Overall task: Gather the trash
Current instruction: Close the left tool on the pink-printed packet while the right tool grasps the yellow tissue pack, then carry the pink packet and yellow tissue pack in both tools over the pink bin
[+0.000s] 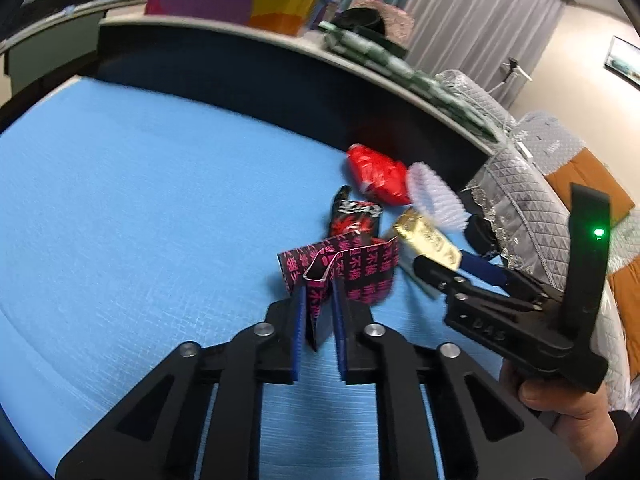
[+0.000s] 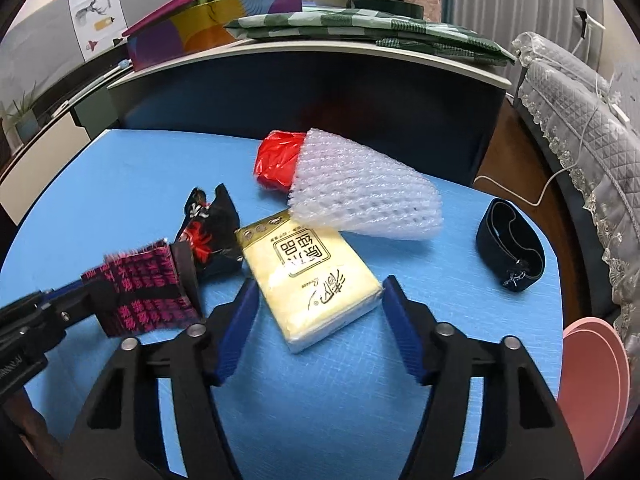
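- The left gripper [image 1: 320, 312] is seen closed narrowly on a black-and-pink printed carton [image 1: 340, 272]; the flattened carton is pinched between the blue pads [image 1: 301, 320].
- Just ahead of the left gripper, a crumpled black-and-red wrapper [image 2: 212, 236] is found on the blue mat [image 2: 360, 400], touching the carton's far edge.
- The right gripper [image 2: 316, 320] is held partly open; a yellow tissue pack [image 2: 308, 280] lies between its fingers [image 2: 240, 320], and no pad contact is visible.
- Ahead of the right gripper, a white foam net sleeve [image 2: 364, 196] overlaps the far end of the tissue pack.
- A red plastic bag [image 2: 278, 160] is located beyond the sleeve, its right side covered by it.
- To the right of the right gripper, well apart from the other items, a dark band loop [image 2: 510, 244] lies on the mat.
- At the far right edge, a pink round object [image 2: 596, 380] is partly visible.
- A hand [image 1: 560, 400] is seen gripping the right gripper's handle.
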Motion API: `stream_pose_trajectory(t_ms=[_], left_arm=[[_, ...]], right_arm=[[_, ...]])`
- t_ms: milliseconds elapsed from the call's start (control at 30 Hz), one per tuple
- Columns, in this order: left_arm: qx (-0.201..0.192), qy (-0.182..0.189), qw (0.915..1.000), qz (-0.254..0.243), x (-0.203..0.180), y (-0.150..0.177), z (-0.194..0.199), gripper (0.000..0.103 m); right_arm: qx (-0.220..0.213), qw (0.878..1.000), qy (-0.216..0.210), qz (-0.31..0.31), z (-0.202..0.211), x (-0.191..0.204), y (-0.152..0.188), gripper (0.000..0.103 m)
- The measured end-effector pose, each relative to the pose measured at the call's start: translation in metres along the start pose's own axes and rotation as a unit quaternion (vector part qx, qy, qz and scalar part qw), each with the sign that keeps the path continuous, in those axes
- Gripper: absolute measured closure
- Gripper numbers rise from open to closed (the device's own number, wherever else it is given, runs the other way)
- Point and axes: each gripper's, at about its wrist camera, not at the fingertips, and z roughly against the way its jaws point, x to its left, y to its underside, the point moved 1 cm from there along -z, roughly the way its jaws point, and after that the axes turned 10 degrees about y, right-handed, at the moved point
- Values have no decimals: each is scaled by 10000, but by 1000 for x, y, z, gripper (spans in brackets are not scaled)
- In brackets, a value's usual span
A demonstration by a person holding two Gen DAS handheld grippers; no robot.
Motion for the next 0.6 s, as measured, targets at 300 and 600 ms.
stream_pose_trajectory(t_ms=[300, 600], left_arm=[[-206, -40, 9991, -362, -21, -5, 18, 95], [-323, -94, 9978, -577, -37, -2, 39, 95]], right_arm=[[-185, 9996, 117, -186, 30, -8, 8, 45], [-469, 9979, 349, -294, 81, -16, 16, 45]])
